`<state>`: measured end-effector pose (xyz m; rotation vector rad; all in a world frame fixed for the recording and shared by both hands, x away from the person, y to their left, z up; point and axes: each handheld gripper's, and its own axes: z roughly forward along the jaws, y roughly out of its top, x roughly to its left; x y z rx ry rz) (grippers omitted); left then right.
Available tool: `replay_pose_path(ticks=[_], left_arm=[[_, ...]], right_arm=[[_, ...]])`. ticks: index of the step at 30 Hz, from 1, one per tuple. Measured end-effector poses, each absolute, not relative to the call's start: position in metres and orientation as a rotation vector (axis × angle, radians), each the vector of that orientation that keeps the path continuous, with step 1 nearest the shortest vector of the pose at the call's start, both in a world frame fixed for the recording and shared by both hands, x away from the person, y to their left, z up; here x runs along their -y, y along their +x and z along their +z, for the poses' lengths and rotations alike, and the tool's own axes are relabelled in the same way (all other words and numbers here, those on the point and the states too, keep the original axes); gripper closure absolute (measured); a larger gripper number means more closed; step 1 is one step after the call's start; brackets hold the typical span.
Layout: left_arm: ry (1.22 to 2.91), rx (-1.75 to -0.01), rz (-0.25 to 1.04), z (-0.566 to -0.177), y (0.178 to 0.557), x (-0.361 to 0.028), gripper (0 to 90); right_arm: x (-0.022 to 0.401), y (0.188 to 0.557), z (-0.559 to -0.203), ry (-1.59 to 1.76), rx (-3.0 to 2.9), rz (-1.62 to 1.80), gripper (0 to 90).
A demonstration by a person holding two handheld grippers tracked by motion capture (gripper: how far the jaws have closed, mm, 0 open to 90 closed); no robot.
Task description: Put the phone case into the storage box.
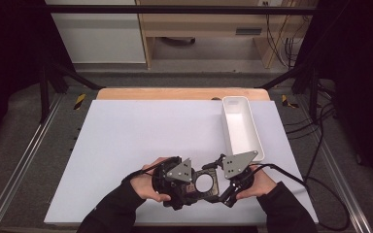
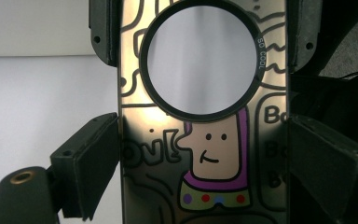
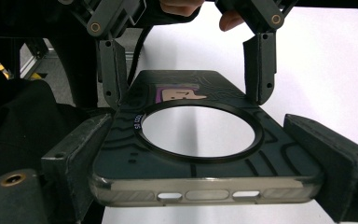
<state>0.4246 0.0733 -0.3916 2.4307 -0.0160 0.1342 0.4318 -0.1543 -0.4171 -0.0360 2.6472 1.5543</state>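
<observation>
Phone case (image 3: 200, 140) apparently clamped between left gripper (image 1: 182, 177) and right gripper (image 1: 230, 177).

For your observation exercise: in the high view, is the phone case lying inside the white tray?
No, the phone case is held between the two grippers near the table's front edge, apart from the white tray.

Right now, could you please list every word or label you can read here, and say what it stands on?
"SO COOL": on the black ring around the round hole in the cartoon-printed phone case.
"Bo": on that case's right edge, cut off by a jaw.
Other doodle lettering on the case: unreadable.
</observation>
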Motion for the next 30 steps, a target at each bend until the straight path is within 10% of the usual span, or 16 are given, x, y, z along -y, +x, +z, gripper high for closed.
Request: replay_pose_path(ticks=[30], left_arm=[[2.397,-0.043,0.122,-0.39,0.4281,-0.0815,9.0]], right_arm=[[0.1564,0.432,-0.4148,-0.008,-2.657,1.537,12.4]])
